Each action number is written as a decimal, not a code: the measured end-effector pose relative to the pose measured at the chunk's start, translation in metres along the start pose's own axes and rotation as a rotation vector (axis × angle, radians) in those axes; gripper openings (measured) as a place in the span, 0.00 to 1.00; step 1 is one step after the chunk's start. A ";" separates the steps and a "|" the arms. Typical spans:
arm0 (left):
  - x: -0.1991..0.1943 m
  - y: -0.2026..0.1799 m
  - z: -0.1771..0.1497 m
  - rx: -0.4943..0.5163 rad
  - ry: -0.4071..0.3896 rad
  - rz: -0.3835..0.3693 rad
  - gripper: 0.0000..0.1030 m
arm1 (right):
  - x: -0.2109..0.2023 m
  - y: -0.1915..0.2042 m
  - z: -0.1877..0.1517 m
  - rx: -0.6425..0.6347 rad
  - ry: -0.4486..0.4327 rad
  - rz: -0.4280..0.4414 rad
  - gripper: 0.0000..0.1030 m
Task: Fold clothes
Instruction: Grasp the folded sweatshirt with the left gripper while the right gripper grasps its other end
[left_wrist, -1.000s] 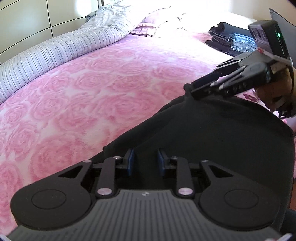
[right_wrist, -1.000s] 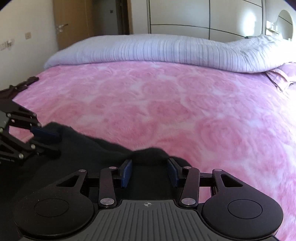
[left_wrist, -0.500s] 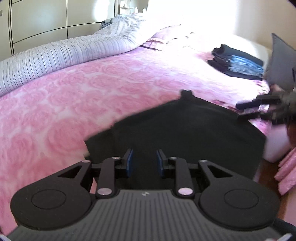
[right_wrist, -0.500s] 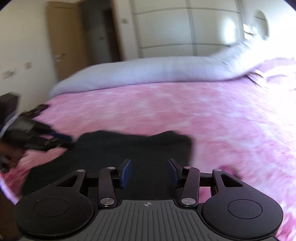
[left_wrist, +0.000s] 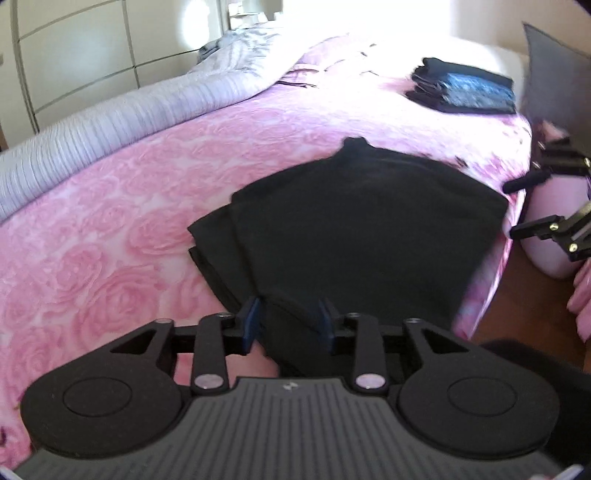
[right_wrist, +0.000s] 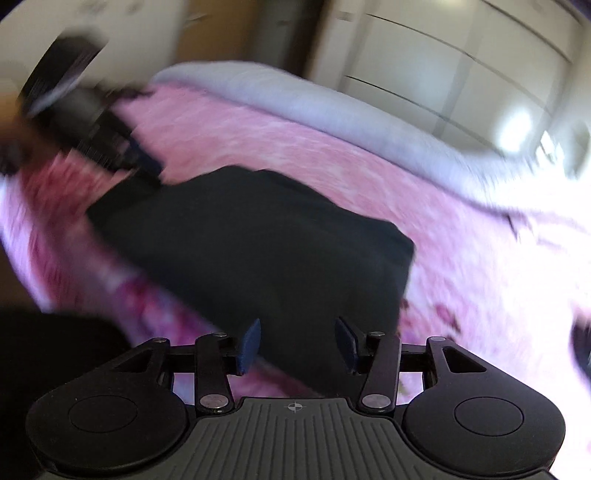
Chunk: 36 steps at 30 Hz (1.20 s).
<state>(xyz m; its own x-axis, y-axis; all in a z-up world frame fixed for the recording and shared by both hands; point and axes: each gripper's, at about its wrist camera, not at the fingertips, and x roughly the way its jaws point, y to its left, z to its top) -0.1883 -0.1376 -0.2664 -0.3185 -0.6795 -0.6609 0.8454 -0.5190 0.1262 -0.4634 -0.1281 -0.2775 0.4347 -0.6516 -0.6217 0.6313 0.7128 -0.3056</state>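
A black garment lies folded on the pink rose bedspread, near the bed's edge. My left gripper is low over the garment's near corner. Its jaws are opening, and a fold of black cloth lies between the blue pads without being pressed. In the blurred right wrist view the garment spreads ahead of my right gripper. Those jaws are opening too, hanging above the cloth's edge with nothing held. The right gripper also shows off the garment's right side, and the left gripper at its far left corner.
A stack of folded dark clothes and jeans sits at the bed's far right. A striped grey duvet runs along the far side. A grey cushion stands at the right, and wooden floor lies past the bed's edge.
Both grippers have drawn back from the garment's far corners towards its near edge. The garment now lies flat and folded. The left jaws have widened and the right view has tilted.
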 end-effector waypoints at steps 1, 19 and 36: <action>-0.005 -0.009 -0.003 0.034 0.001 0.011 0.36 | 0.002 0.012 -0.002 -0.059 0.011 -0.009 0.49; 0.035 -0.136 -0.014 0.719 0.019 0.129 0.65 | 0.073 0.030 0.005 -0.442 0.090 -0.113 0.35; 0.061 -0.090 0.015 0.613 0.107 0.113 0.27 | 0.079 0.039 -0.012 -0.510 0.030 -0.131 0.76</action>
<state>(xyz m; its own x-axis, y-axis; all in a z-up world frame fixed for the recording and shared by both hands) -0.2906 -0.1404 -0.3071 -0.1703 -0.7085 -0.6848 0.4622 -0.6712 0.5795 -0.4123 -0.1485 -0.3471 0.3493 -0.7416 -0.5727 0.2831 0.6662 -0.6899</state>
